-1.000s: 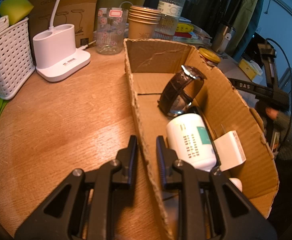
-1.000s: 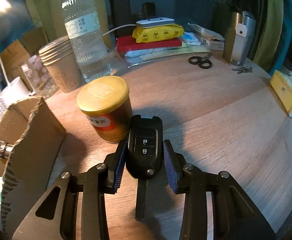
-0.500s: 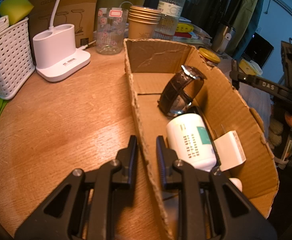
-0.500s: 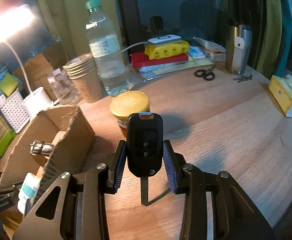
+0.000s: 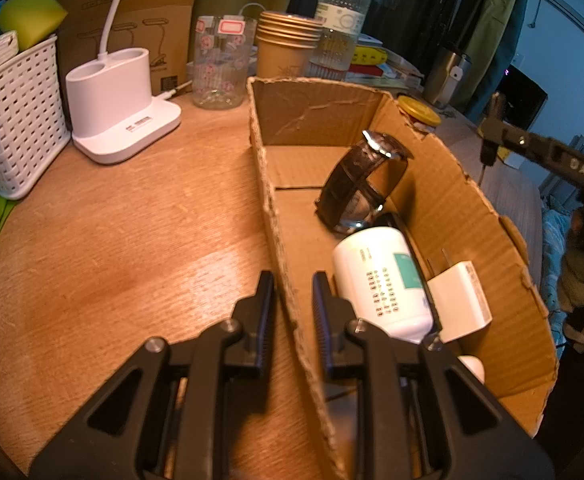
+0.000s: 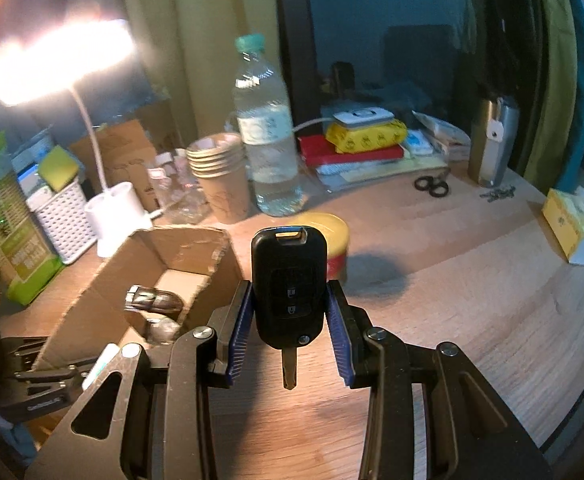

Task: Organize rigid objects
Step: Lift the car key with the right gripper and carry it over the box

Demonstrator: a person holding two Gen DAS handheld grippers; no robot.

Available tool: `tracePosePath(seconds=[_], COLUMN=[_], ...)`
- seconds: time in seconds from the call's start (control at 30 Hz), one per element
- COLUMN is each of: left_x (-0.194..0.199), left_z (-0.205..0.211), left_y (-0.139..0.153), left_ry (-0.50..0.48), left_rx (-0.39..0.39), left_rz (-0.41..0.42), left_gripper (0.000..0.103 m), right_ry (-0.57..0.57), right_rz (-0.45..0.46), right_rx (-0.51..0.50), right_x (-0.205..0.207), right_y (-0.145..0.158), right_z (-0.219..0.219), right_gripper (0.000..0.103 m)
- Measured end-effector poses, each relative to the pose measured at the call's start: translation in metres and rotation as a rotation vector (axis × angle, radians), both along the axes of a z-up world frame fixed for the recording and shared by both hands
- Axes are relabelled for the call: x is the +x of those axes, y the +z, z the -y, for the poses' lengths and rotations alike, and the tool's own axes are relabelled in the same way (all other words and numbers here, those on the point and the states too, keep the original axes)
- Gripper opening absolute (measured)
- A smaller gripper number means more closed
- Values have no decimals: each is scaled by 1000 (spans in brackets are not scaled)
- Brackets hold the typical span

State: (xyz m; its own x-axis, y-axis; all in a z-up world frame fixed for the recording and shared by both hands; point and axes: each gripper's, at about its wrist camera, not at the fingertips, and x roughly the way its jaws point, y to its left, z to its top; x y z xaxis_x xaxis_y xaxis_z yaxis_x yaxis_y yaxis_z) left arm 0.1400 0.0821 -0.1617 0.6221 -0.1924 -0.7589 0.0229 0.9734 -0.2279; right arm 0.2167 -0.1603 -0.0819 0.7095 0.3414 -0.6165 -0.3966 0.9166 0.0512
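Note:
My right gripper (image 6: 288, 312) is shut on a black car key (image 6: 288, 280), blade pointing down, held high above the table to the right of the cardboard box (image 6: 104, 280). My left gripper (image 5: 292, 304) is shut on the left wall of the cardboard box (image 5: 280, 248). Inside the box lie a brown-strapped watch (image 5: 362, 184), a white bottle (image 5: 384, 280) and a white charger plug (image 5: 460, 300). The right gripper shows at the far right of the left wrist view (image 5: 488, 140).
A yellow-lidded tin (image 6: 332, 240) stands just right of the box. Behind it are paper cups (image 6: 220, 172), a water bottle (image 6: 270, 148), a white lamp base (image 5: 120, 100), a white basket (image 5: 12, 120), scissors (image 6: 432, 186) and a yellow tissue box (image 6: 576, 224).
My right gripper has lifted the car key up from the table beside the tin and drawn back toward the box. The left gripper and box have not moved.

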Motion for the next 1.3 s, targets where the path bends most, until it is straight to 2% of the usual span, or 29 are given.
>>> tracePosePath(seconds=[0.4, 0.7, 1.3], left_x=[0, 0, 0], left_z=[0, 0, 0], left_y=[0, 0, 0], left_ry=[0, 0, 0], left_rx=[0, 0, -1], left_rz=[0, 0, 0], left_gripper=[21, 21, 21], right_ry=[115, 186, 188], right_rz=[74, 69, 108], right_rx=[7, 1, -1], right_x=[-38, -49, -64], right_y=[28, 26, 33], right_z=[-33, -54, -54], right_gripper=[38, 38, 38])
